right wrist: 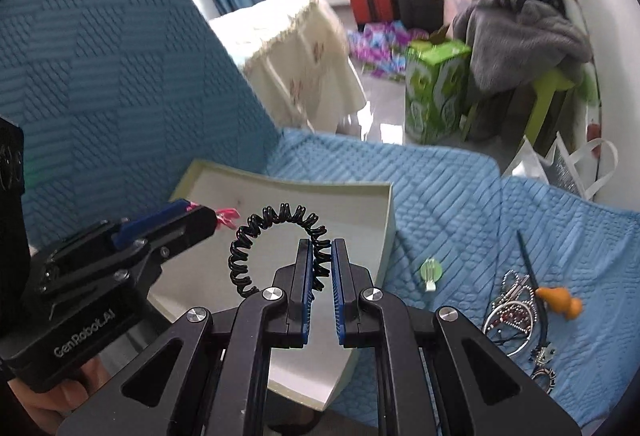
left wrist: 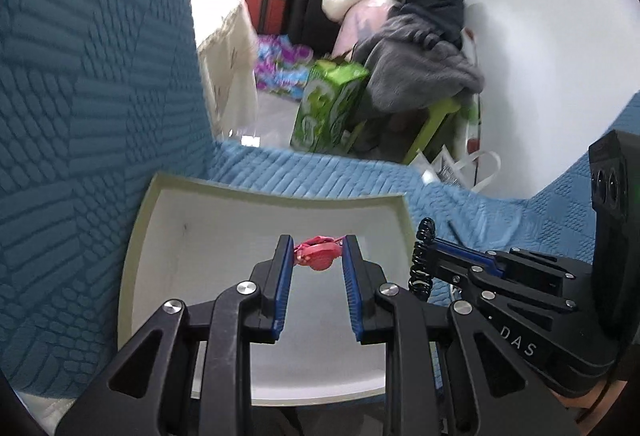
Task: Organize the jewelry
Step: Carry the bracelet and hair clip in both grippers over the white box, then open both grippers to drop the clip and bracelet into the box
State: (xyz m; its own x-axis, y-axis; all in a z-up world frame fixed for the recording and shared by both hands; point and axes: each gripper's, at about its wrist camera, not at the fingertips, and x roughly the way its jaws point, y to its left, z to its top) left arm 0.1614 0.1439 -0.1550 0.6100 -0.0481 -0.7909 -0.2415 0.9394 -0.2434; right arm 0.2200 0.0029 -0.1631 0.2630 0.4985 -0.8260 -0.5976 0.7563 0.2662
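A shallow white tray (left wrist: 200, 244) (right wrist: 372, 203) lies on a blue quilted cover. My left gripper (left wrist: 318, 250) is shut on a red hair clip (left wrist: 318, 260) and holds it over the tray; the clip's pink end (right wrist: 227, 215) shows in the right wrist view. My right gripper (right wrist: 320, 256) is shut on a black spiral hair tie (right wrist: 276, 222) and holds it up over the tray's right part; the tie (left wrist: 422, 256) shows at the tray's right edge in the left wrist view.
On the cover right of the tray lie a green clip (right wrist: 431, 272), a pile of silver chains and beaded jewelry (right wrist: 516, 312), an orange piece (right wrist: 560, 302) and a black stick (right wrist: 528, 260). Beyond the bed edge stand a green box (right wrist: 434, 91), clothes and suitcases.
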